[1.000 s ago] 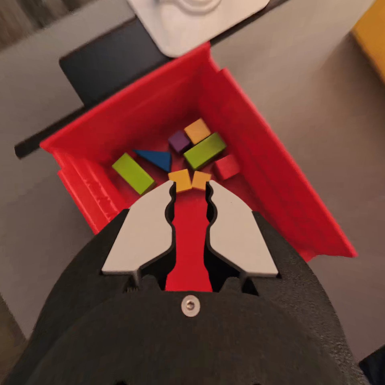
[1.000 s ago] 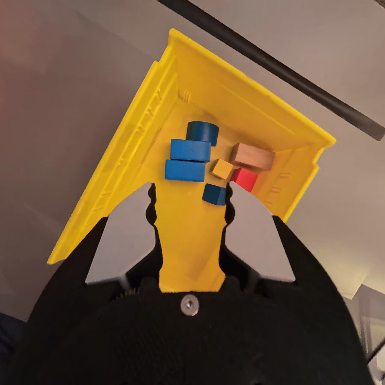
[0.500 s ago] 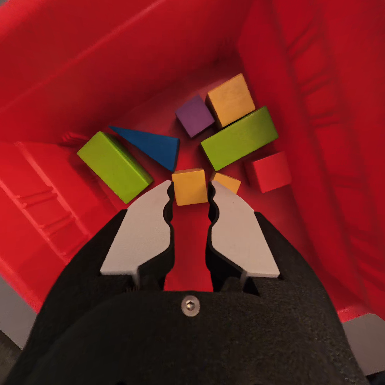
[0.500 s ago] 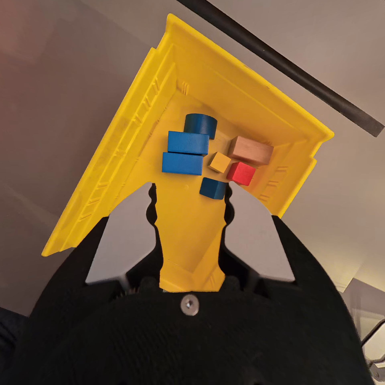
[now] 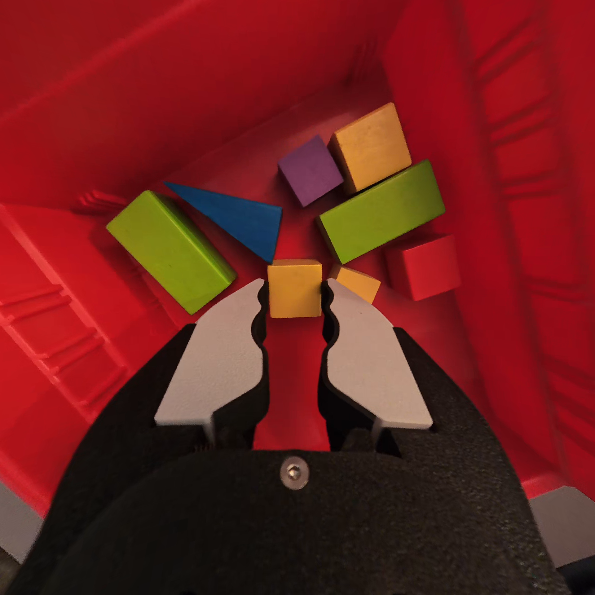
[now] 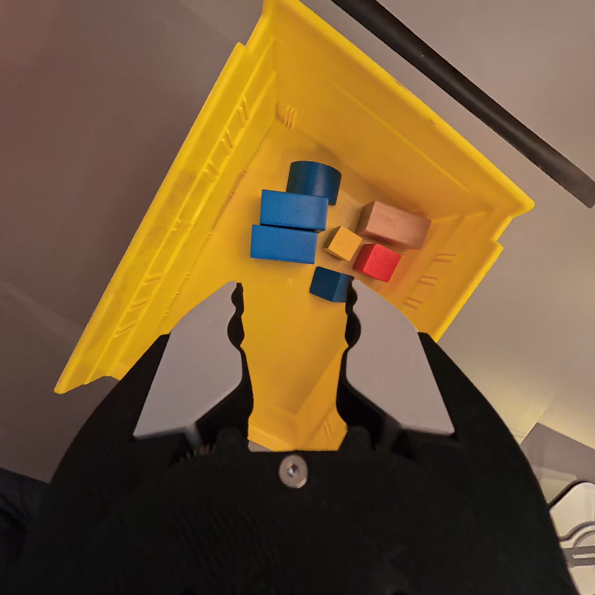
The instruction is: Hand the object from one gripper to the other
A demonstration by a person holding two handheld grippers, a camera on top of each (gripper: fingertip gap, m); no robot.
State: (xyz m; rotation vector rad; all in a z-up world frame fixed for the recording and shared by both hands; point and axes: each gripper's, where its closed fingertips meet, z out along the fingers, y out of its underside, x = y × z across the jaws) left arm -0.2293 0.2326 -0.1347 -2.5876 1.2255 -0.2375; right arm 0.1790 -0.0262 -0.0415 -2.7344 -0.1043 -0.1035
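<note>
Left claw (image 5: 292, 285) pinches my small orange wooden cube (image 5: 295, 288) for lifting; right claw (image 6: 293, 288) waits open above yellow plastic bin (image 6: 206, 180).

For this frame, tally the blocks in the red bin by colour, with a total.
Orange blocks: 3
Green blocks: 2
Blue wedge: 1
Purple block: 1
Red block: 1
Total: 8 in the red bin

Dim warm light, maybe slight blur
</note>
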